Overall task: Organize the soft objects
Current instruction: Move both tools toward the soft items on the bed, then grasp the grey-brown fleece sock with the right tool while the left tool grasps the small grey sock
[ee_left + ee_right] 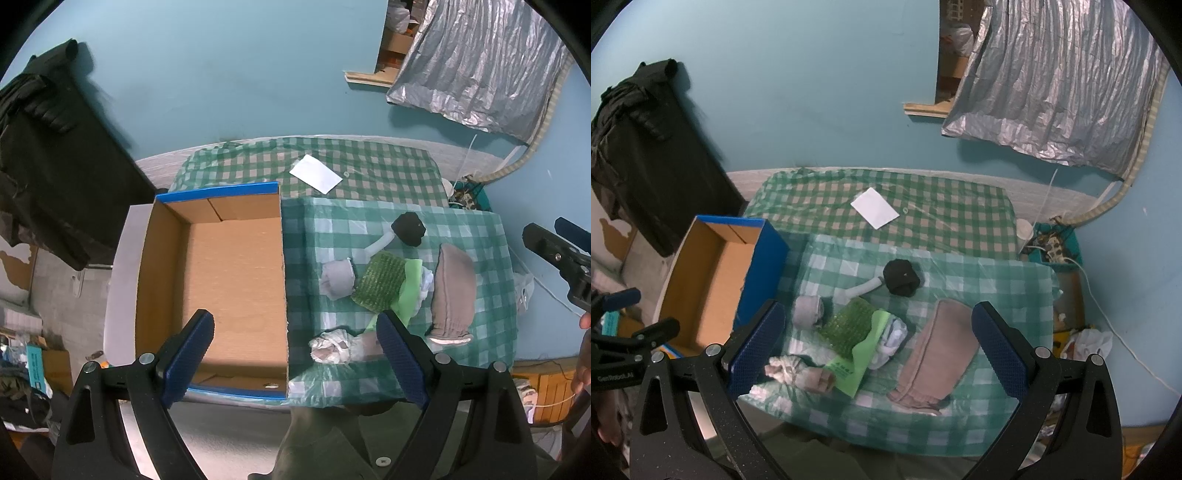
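We're looking at a lived-in room of a home, not a lab or shop. The turquoise painted wall (820, 92) shows scuffs, a crinkled silver foil sheet (1052, 81) covers an opening, and dark clothes (48, 155) hang at the left. A green-and-white checked plastic tablecloth (979, 417) covers the table, and a white power strip with tangled cables (1057, 251) sits in the corner.

The box (221, 273) is matt brown cardboard. Right of it, glossy checked plastic sheeting (476, 236) covers the tabletop, carrying a knitted beige cloth (452, 291), a rough green scrubber (380, 282) and crinkled plastic wrap (332, 347).
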### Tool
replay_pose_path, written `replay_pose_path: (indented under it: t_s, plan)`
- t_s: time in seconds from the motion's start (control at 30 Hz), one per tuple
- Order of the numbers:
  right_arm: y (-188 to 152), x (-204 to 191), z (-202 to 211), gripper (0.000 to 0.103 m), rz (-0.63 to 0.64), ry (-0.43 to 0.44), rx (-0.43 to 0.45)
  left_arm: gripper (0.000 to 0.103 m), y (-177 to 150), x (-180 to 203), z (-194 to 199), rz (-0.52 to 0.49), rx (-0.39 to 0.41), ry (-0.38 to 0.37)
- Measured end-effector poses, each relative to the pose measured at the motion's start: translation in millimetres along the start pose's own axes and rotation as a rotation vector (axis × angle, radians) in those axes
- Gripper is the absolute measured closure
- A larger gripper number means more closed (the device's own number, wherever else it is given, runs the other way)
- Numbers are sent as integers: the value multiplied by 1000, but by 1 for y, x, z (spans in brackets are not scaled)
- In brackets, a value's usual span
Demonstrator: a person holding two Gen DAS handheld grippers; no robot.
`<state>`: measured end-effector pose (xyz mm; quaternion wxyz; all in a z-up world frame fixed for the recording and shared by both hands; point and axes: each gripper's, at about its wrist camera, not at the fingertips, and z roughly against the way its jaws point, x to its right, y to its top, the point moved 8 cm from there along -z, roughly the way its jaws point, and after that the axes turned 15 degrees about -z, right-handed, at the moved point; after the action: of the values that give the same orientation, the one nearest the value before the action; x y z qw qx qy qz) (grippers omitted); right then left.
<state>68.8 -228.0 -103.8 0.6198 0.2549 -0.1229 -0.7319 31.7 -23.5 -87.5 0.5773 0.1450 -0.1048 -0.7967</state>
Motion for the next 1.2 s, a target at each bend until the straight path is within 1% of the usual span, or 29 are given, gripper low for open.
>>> replay_pose_path:
  t_s: [0.27,0.4,0.57,0.7,0.87,1.2]
  plan:
    - [0,10,0,2,-2,-8,-8,12,0,5,-1,0,-4,-5]
    - [-3,15,-9,2,-6,-25,-29,12,1,8,-7,1,-18,-18]
    - [-8,30,-22,2,-25,-49,-64,12,9,12,-27,-23,-47,-34]
    - [-11,46,-34,2,-48,-71,-92,12,16,15,-42,-43,-65,-31]
    - [-16,68,-51,2,-81,-92,-129,12,25,18,-62,-45,-87,-54]
    - [-29,110,-99,2,-131,-146,-215,12,39,28,-108,-80,-156,-71]
